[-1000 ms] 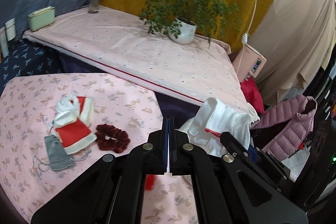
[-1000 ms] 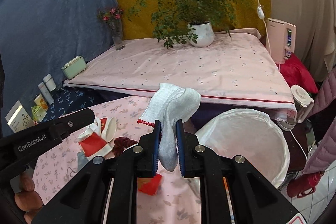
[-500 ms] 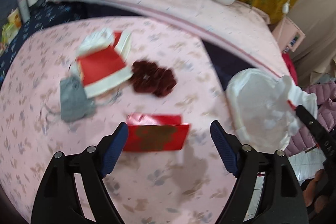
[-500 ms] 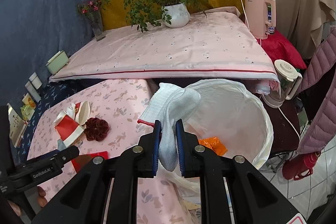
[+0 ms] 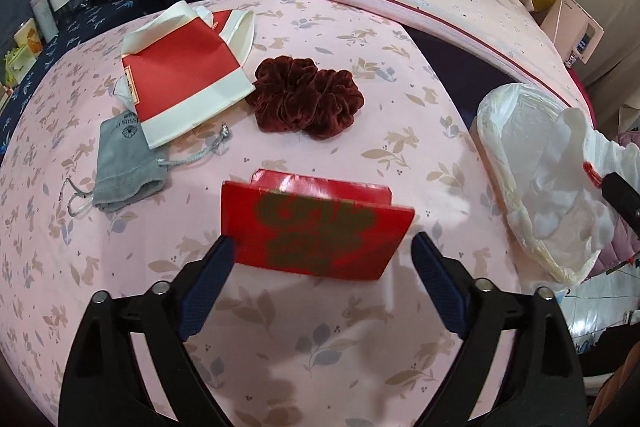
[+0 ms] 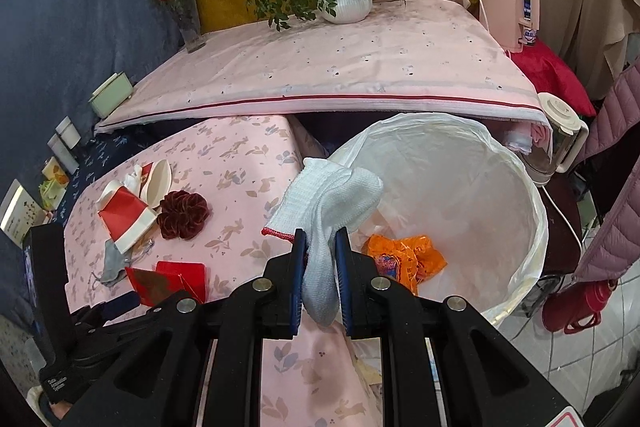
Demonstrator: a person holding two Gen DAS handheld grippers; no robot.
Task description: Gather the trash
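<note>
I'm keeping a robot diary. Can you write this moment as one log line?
left gripper: jaws just opened, astride red envelope | right gripper: shut on white sock by bin bag

A glossy red card packet with dull gold print [image 5: 320, 227] lies on the matt pink cotton tablecloth printed with leaves and rabbits [image 5: 360, 339]. At its eleven o'clock sits a plush, dark-red velvet scrunchie [image 5: 306, 97]; at ten o'clock, a soft grey felt drawstring pouch [image 5: 122, 163] and a smooth red-and-cream paper bag [image 5: 184, 79]. At three o'clock, thin crinkled translucent white plastic lines the bin [image 6: 516, 227], with shiny crumpled orange plastic wrapping [image 6: 408, 255] inside. The white knitted cotton glove [image 6: 332, 203] looks coarse and ribbed.
</note>
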